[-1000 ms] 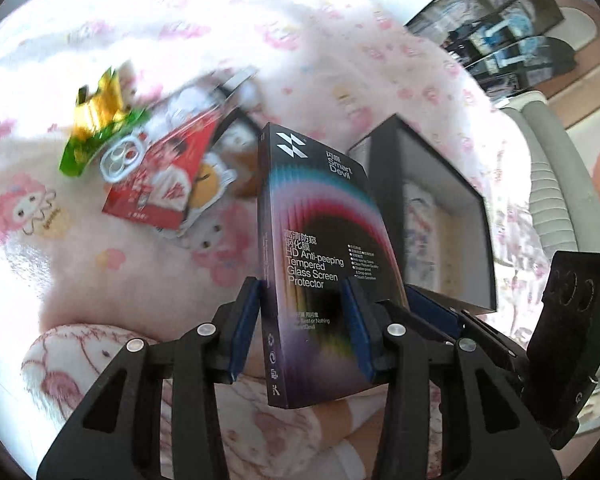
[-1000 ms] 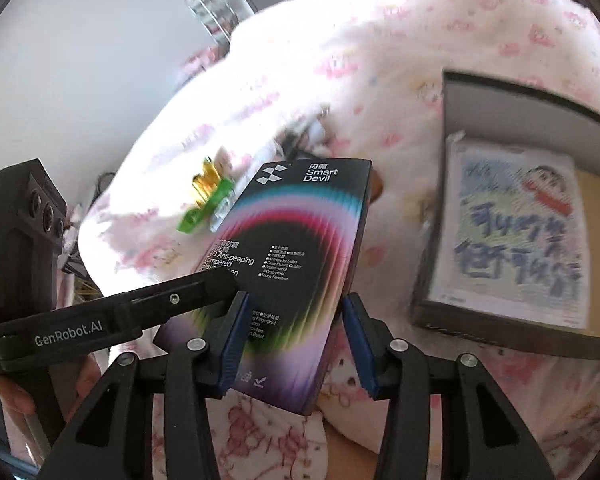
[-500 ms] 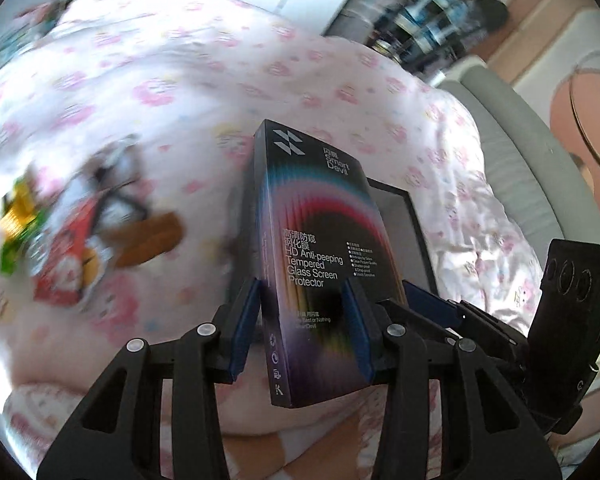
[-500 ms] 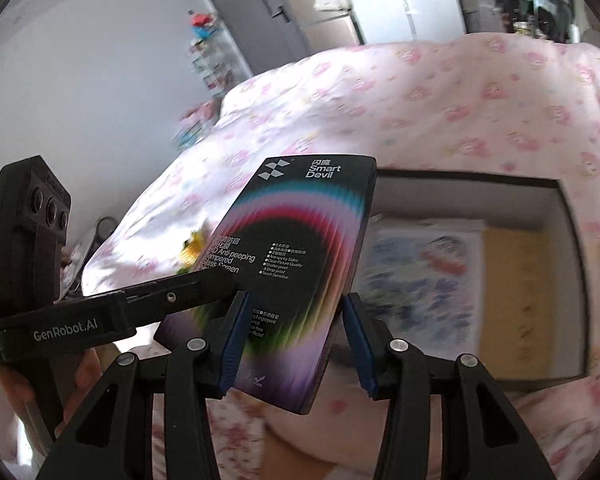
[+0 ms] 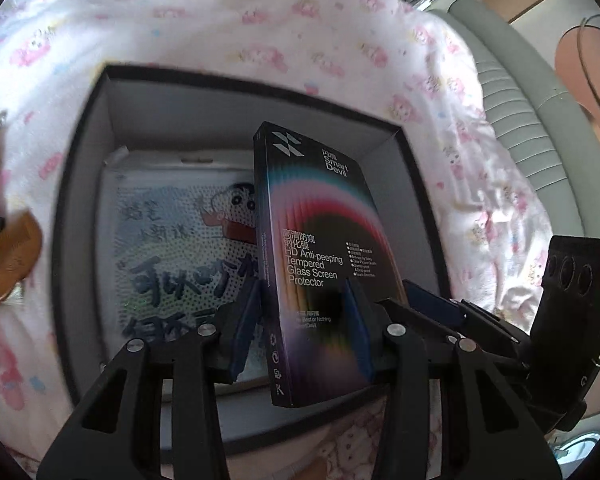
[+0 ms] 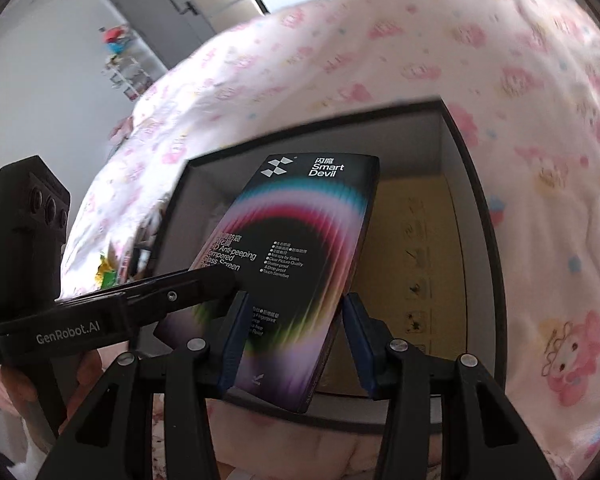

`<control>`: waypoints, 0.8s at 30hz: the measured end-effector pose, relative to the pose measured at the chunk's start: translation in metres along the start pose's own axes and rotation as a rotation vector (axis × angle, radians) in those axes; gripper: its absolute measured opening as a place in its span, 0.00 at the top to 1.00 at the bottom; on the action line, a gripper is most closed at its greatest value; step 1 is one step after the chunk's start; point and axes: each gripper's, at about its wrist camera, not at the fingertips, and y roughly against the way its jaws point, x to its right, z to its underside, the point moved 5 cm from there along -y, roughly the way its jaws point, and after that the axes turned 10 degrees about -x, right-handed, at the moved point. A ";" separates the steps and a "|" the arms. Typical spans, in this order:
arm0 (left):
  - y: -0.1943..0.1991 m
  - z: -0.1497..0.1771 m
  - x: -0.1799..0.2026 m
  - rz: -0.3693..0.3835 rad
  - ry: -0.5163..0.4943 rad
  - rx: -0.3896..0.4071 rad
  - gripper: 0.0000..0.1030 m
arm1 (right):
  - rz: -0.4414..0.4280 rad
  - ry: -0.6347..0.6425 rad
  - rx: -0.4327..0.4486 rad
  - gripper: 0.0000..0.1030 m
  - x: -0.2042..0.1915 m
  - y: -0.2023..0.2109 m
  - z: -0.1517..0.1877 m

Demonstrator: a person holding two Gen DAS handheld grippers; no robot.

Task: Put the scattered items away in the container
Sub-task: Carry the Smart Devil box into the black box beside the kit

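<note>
Both tools, left (image 5: 302,324) and right (image 6: 290,344), clamp the screen-protector box (image 5: 316,256) above the open bin (image 5: 236,112); wrappers (image 6: 112,268) beyond the left tool wait on the bed (image 6: 420,40).

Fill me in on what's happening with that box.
A person holds the screen protector box with both handheld grippers, the left gripper and the right gripper each clamped on it. It hangs above the open black container on the pink blanket. A cartoon-print packet lies inside.
</note>
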 end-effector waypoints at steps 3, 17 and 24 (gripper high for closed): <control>-0.019 0.001 -0.004 -0.005 0.021 -0.038 0.58 | 0.037 0.000 -0.025 0.59 0.016 -0.017 -0.001; -0.035 0.017 -0.017 -0.031 0.050 -0.075 0.65 | 0.011 -0.078 -0.073 0.59 0.034 -0.033 0.004; -0.016 0.019 -0.036 -0.142 0.108 -0.011 0.65 | 0.069 -0.077 0.044 0.59 0.035 -0.009 -0.012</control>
